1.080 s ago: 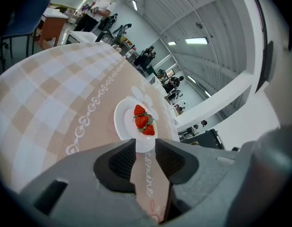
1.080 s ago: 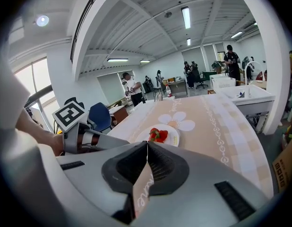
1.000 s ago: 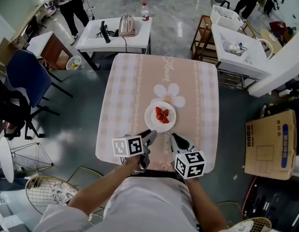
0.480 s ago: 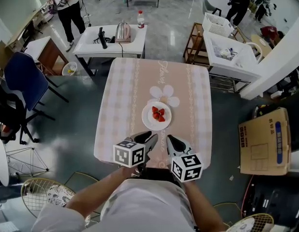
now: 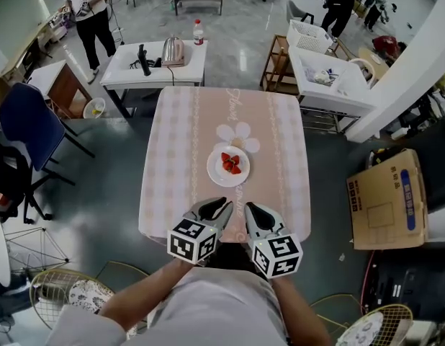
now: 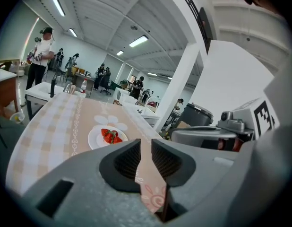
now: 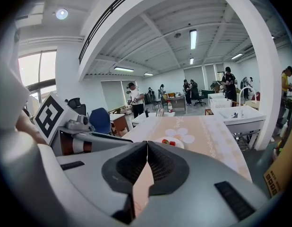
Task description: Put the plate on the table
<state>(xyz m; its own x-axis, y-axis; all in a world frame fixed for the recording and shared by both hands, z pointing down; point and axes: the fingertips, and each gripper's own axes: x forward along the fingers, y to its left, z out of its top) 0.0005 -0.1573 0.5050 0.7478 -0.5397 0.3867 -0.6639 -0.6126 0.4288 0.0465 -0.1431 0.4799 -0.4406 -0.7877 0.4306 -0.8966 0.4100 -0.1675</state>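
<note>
A white plate [image 5: 228, 166] with red strawberries [image 5: 230, 162] rests on the pink checked tablecloth of the table [image 5: 179, 143], a little nearer than the flower print. Both grippers hover over the near table edge, short of the plate. My left gripper [image 5: 221, 206] has its jaws closing, with a narrow gap still between them and nothing in it. Beside it, my right gripper [image 5: 249, 209] is shut and empty. The left gripper view shows the plate [image 6: 107, 137] ahead of the left gripper [image 6: 146, 143]. The right gripper view has the plate [image 7: 172, 143] beyond the right gripper [image 7: 147, 145].
A white side table [image 5: 154, 63] with a kettle and a bottle stands past the far end. A blue chair [image 5: 28, 121] is at the left, a cardboard box [image 5: 384, 200] on the floor at the right. Further white tables [image 5: 327, 74] and people stand behind.
Both grippers have drawn back a little from the plate toward the table's near edge. The plate with strawberries has stayed in place on the cloth.
</note>
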